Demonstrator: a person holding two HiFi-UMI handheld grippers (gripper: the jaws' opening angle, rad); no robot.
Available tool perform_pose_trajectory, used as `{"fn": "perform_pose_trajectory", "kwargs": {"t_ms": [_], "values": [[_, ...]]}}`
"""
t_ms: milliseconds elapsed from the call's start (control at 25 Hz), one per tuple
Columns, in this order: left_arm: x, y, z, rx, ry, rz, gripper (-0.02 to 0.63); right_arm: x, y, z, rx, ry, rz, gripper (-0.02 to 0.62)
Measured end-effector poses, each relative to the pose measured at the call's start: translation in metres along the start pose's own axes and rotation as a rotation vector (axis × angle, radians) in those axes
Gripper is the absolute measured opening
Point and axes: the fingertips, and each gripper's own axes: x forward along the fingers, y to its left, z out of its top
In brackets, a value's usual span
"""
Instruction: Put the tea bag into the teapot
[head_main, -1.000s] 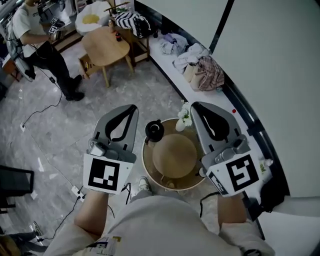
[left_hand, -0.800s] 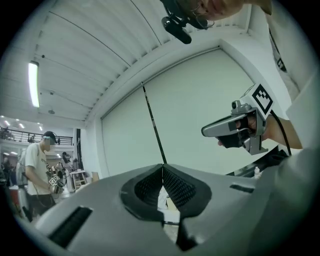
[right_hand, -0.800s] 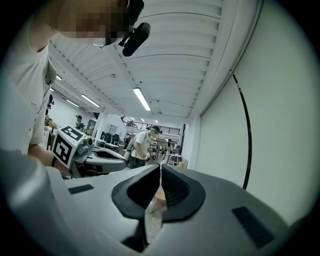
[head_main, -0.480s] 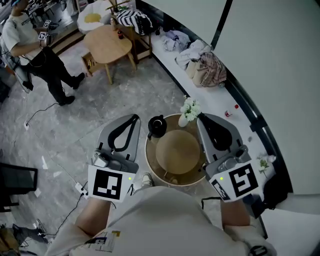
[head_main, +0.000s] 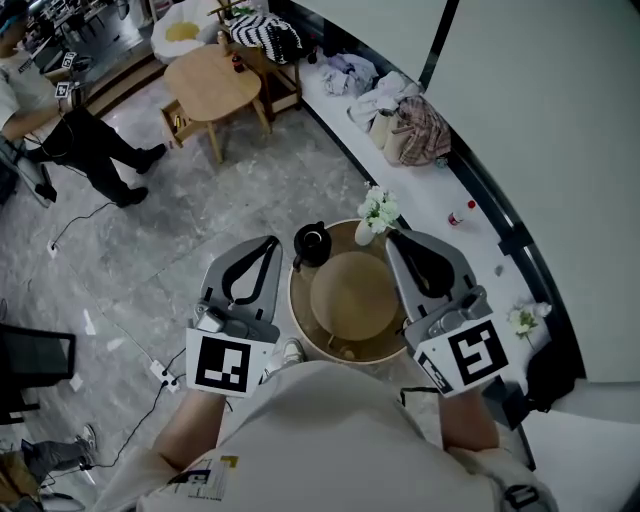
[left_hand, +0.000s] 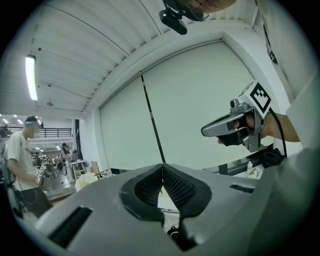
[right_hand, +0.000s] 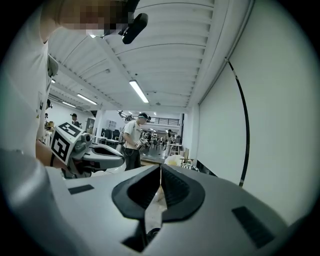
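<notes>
One teapot (head_main: 311, 243) on the desk, zero tea bag in either tool so far

Black pot stands upright at the far-left rim of the round desk (head_main: 303, 335), mouth up, just beside the vase of white flowers (head_main: 378, 212). From above it reads as round, so no real long axis, and I can't make out where the spout points. Tea bag I honestly can't find. It might be one of the little pale bits (head_main: 347, 352) at the near rim, but they're too small to say. Left tool (head_main: 272, 241) hangs just off the desk's left side and right tool (head_main: 391, 237) over its right edge, both with jaws pressed together on nothing. I'd guess this is pre-grab: next up is spotting the bag, opening a tool and dropping down to it.
</notes>
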Motion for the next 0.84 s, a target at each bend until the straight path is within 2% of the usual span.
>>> {"fn": "perform_pose_trajectory", "kwargs": {"t_ms": [280, 480, 840], "values": [[0.003, -0.003, -0.006, 0.023, 0.02, -0.006, 0.008, -0.003, 0.001, -0.004, 0.005, 0.005, 0.004, 0.012], [0.001, -0.006, -0.006, 0.032, 0.033, -0.016, 0.008, -0.005, 0.004, 0.003, 0.102, -0.024, 0.044, 0.012], [-0.004, -0.01, -0.009, 0.05, 0.046, -0.018, 0.008, -0.012, -0.007, 0.0, 0.1, -0.027, 0.009, 0.012]]}}
